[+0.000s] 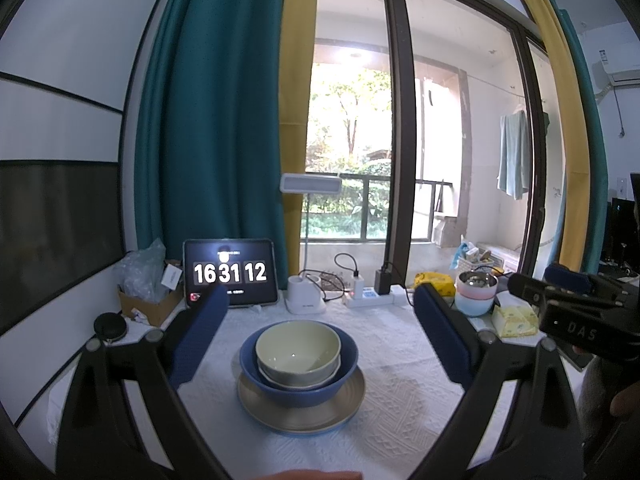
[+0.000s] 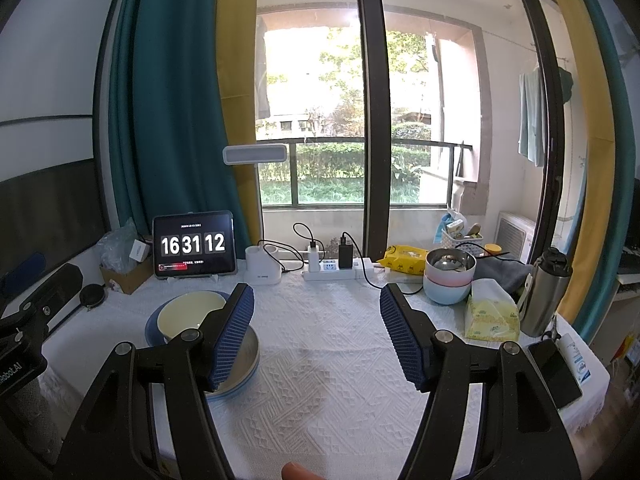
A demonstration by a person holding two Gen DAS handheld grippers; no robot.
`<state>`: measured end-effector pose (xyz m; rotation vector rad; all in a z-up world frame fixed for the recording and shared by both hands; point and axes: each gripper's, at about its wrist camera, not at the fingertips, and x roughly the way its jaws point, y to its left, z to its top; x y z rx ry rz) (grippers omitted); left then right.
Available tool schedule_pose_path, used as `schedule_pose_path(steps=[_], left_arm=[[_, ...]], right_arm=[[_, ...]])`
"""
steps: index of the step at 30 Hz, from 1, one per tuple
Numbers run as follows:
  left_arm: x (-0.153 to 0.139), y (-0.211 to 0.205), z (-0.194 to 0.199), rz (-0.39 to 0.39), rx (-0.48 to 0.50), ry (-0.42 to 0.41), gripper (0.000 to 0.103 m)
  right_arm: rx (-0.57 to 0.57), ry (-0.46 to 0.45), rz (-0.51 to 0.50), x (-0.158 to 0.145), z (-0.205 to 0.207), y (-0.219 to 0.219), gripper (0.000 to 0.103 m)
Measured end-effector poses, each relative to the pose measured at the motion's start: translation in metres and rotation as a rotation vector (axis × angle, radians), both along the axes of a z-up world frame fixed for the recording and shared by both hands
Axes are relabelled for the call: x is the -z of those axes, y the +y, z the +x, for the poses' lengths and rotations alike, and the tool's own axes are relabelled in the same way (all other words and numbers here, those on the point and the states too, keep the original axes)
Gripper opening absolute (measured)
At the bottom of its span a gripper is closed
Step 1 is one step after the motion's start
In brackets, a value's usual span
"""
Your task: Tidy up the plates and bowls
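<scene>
Left gripper (image 1: 320, 320) is held level above the table, jaws spread wide and holding nothing; the stacked dishes sit in the gap between its blue pads. Right gripper (image 2: 316, 328) is likewise spread wide and empty, aimed at bare cloth to the right of the stack. In the left wrist view its black body is seen at the far right, well apart from the dishes.

Stack, near the middle of the white tablecloth (image 1: 400, 400): a tan plate (image 1: 348, 404) at the bottom, a blue bowl (image 1: 344, 360) on it, and a pale green bowl (image 1: 298, 346) nested in a further pale bowl inside the blue one. The top bowl appears empty. In the right wrist view the left finger partly hides the stack.

At the back right, a steel-lined bowl (image 2: 451, 262) sits stacked in a pink and pale blue one, beside a tissue pack (image 2: 491, 312) and a steel flask (image 2: 544, 292).

Along the back edge stand a tablet clock (image 2: 194, 245), a lamp base (image 2: 262, 266) and a power strip (image 2: 340, 270). A phone (image 2: 554, 372) lies at the right edge. Open cloth lies in front of and right of the stack.
</scene>
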<state>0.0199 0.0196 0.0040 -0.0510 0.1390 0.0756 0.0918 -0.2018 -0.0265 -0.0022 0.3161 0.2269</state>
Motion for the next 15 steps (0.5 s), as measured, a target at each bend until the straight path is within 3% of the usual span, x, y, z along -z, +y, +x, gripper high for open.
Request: schedule_pose_path(steps=[15], left_arm=[[0.0073, -0.0033, -0.0017, -0.008, -0.003, 0.001, 0.095]], right_arm=[[-0.01, 0.014, -0.001, 0.0053, 0.001, 0.0009, 0.069]])
